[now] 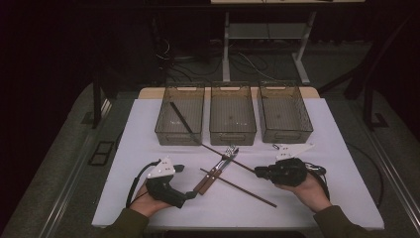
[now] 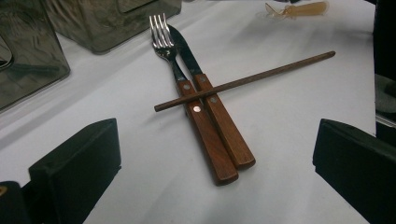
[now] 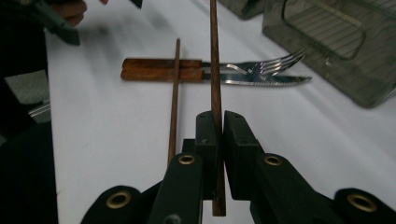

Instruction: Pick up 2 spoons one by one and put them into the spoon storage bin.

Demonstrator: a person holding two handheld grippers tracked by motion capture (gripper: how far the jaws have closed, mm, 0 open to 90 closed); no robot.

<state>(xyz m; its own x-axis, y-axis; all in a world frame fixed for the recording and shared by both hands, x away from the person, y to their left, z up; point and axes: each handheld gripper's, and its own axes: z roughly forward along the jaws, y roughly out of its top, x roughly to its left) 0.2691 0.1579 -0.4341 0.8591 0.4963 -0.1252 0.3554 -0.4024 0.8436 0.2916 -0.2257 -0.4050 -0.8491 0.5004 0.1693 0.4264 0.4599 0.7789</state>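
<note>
Chopsticks: two, dark wood; one is clamped in the right gripper, the other lies on the table across the fork and knife handles.
Cutlery: one fork and one knife, wooden-handled, side by side and touching.
Bins: three smoky clear plastic bins in a row at the table's far edge.
Right gripper: jaws pinched nearly closed on the chopstick near its lower end; in the high view the stick slants up from the gripper, over the cutlery, to the rim of the left bin.
Left gripper: jaws stand wide apart, holding nothing; the ends of the fork and knife handles lie just ahead, between them, untouched.
Hands: each of the person's two hands holds one gripper, the left near the handles.
Surface: white table.
Room: dim, grey floor, cables and a table frame behind.
</note>
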